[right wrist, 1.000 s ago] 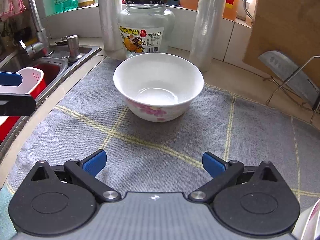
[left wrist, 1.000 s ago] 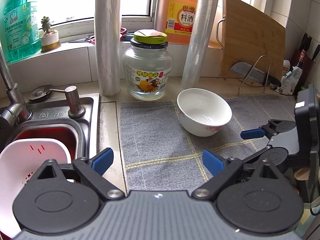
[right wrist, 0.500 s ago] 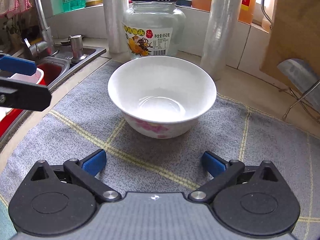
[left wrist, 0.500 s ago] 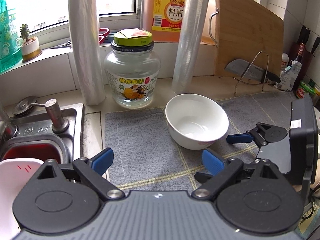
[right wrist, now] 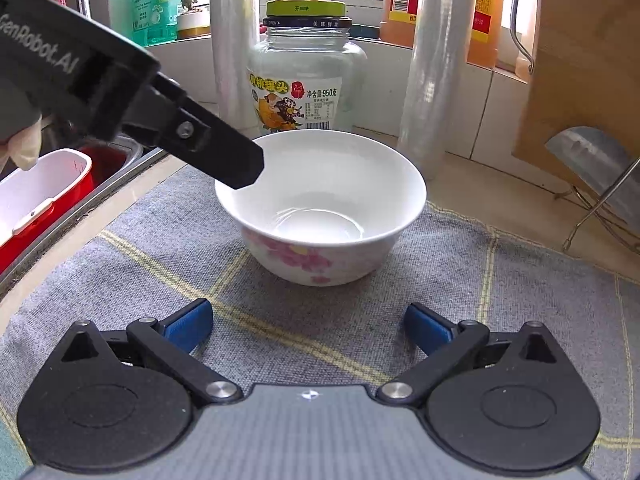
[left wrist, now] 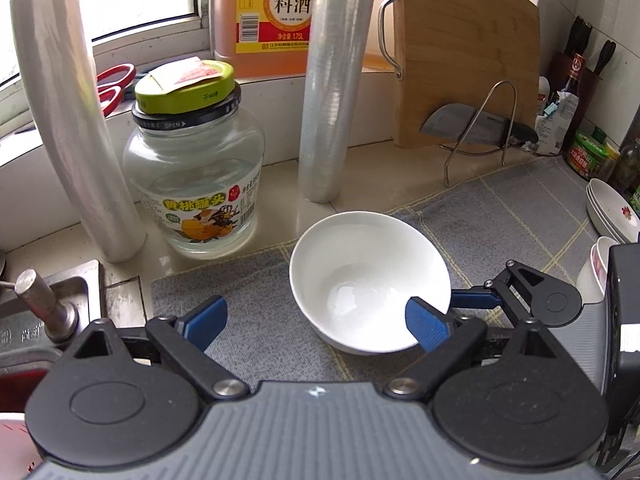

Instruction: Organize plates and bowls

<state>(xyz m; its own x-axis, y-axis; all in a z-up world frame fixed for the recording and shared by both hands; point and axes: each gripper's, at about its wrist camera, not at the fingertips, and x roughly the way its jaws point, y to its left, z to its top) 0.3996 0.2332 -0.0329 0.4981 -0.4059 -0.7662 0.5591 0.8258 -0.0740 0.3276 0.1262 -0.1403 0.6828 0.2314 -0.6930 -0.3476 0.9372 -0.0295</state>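
A white bowl [left wrist: 370, 280] with pink flowers on its side [right wrist: 320, 216] stands upright and empty on the grey checked mat [right wrist: 520, 280]. My left gripper [left wrist: 316, 322] is open just in front of it, and its right pad [left wrist: 426, 326] overlaps the bowl's near right rim without pressing on it. In the right wrist view one left finger [right wrist: 224, 156] reaches over the bowl's left rim. My right gripper [right wrist: 308, 324] is open, a short way before the bowl, with nothing between its fingers. Stacked plates [left wrist: 612, 212] and bowls [left wrist: 596, 268] sit at the far right.
Behind the bowl stand a glass jar [left wrist: 196, 184], two film rolls [left wrist: 332, 92], an orange bottle [left wrist: 264, 16] and a cutting board [left wrist: 464, 52] with a cleaver on a wire rack [left wrist: 476, 124]. The sink [right wrist: 44, 200] with a red-and-white basin lies to the left.
My left gripper has swung right, away from the sink, up to the bowl; its finger now crosses the bowl's left rim. My right gripper has drawn slightly closer to the bowl.
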